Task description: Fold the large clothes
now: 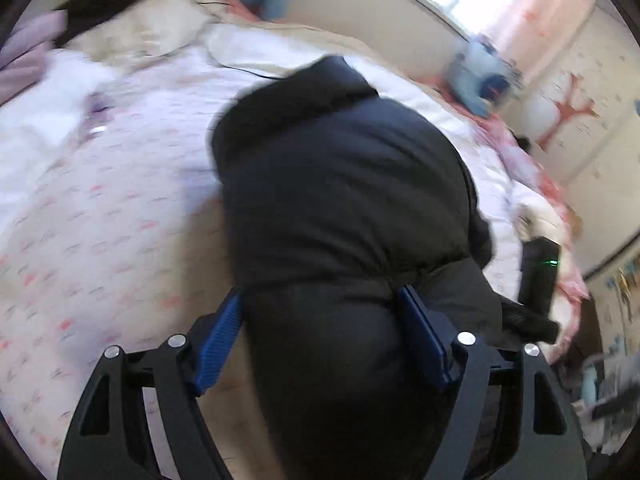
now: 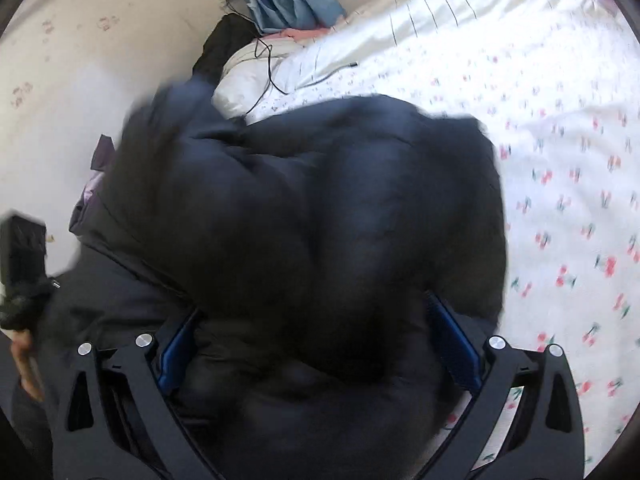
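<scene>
Jacket (image 1: 340, 184) bunched between both grippers — left gripper (image 1: 320, 332), right gripper (image 2: 316, 344) — over bedsheet (image 2: 560, 160).

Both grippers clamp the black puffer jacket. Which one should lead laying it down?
Probably right gripper: open cherry-print bedsheet lies beside its black puffer jacket. Left gripper is equally clamped.

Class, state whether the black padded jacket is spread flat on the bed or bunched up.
Bunched up: the black padded jacket bulges in thick folds, pinched by the left gripper and right gripper.
</scene>
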`<state>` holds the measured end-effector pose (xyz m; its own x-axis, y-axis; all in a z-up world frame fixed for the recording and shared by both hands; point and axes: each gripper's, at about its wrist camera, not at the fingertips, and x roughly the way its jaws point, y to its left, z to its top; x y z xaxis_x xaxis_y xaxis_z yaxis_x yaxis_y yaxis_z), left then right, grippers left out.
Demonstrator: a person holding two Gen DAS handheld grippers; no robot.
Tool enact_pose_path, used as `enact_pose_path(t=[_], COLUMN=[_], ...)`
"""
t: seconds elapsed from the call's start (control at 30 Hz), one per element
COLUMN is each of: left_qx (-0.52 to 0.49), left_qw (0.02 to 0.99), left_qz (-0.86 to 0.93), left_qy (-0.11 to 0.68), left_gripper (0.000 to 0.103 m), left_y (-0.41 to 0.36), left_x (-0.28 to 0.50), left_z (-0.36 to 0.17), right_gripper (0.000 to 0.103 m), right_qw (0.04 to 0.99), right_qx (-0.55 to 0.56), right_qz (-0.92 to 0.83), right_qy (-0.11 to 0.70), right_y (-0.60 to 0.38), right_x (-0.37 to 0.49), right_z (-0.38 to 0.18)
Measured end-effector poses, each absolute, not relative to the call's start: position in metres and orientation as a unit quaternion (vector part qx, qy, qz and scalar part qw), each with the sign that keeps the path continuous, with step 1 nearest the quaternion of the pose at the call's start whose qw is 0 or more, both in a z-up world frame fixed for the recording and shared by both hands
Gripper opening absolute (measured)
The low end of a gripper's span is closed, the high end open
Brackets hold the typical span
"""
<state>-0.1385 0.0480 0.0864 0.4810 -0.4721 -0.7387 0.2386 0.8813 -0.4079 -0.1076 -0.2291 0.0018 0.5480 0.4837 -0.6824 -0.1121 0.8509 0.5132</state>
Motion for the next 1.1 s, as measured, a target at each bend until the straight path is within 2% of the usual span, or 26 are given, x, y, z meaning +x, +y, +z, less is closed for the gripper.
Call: enact_pose_path(t=[0.1, 0.2, 0.3, 0.4, 0.53, 0.63, 0.7, 0.77, 0.87, 1.03, 1.1], left_qx=[-0.156, -0.141, -0.097, -0.046, -0.042, -0.048, -0.053, -0.044, -0.033, -0.052, -0.067], left_qw=[0.868, 0.865, 0.837, 0.83, 0.83, 0.821, 0.813, 0.808, 0.811, 0.82, 0.823], left_qz=[-0.24, -0.306, -0.352, -0.34, -0.343, -0.362, -0.375, -0.379, -0.372, -0.368, -0.365], left_qy=[0.405, 0.371, 0.408, 0.439, 0.438, 0.438, 0.442, 0.448, 0.45, 0.435, 0.43], left_gripper=[0.073, 0.073, 0.073, 0.073, 0.073, 0.073, 0.072, 0.072, 0.072, 0.072, 0.072], left_y=[0.044, -0.006, -0.062, -0.097, -0.098, -0.092, -0.089, -0.095, -0.099, -0.089, -0.082], left_x=[-0.155, -0.158, -0.147, -0.144, -0.146, -0.142, -0.139, -0.14, -0.144, -0.156, -0.159], left_z=[0.123, 0.151, 0.13, 0.095, 0.083, 0.078, 0.07, 0.066, 0.069, 0.09, 0.093], right_gripper=[0.096, 0.096, 0.096, 0.096, 0.096, 0.096, 0.096, 0.096, 0.096, 0.096, 0.096], right_qw=[0.85, 0.849, 0.864, 0.888, 0.906, 0.892, 0.866, 0.858, 0.862, 0.898, 0.889], right_qx=[0.198, 0.164, 0.115, 0.096, 0.069, 0.047, 0.091, 0.114, 0.105, 0.101, 0.079], right_qz=[0.159, 0.153, 0.118, 0.094, 0.1, 0.06, 0.065, 0.068, 0.053, 0.142, 0.154], right_qy=[0.462, 0.479, 0.476, 0.439, 0.406, 0.445, 0.488, 0.496, 0.493, 0.403, 0.423], right_y=[-0.236, -0.239, -0.245, -0.25, -0.239, -0.243, -0.257, -0.271, -0.28, -0.263, -0.246], right_x=[-0.111, -0.118, -0.119, -0.123, -0.096, -0.064, -0.055, -0.069, -0.086, -0.143, -0.165], right_z=[0.0, 0.011, 0.038, 0.07, 0.095, 0.061, 0.014, -0.002, 0.017, 0.09, 0.084])
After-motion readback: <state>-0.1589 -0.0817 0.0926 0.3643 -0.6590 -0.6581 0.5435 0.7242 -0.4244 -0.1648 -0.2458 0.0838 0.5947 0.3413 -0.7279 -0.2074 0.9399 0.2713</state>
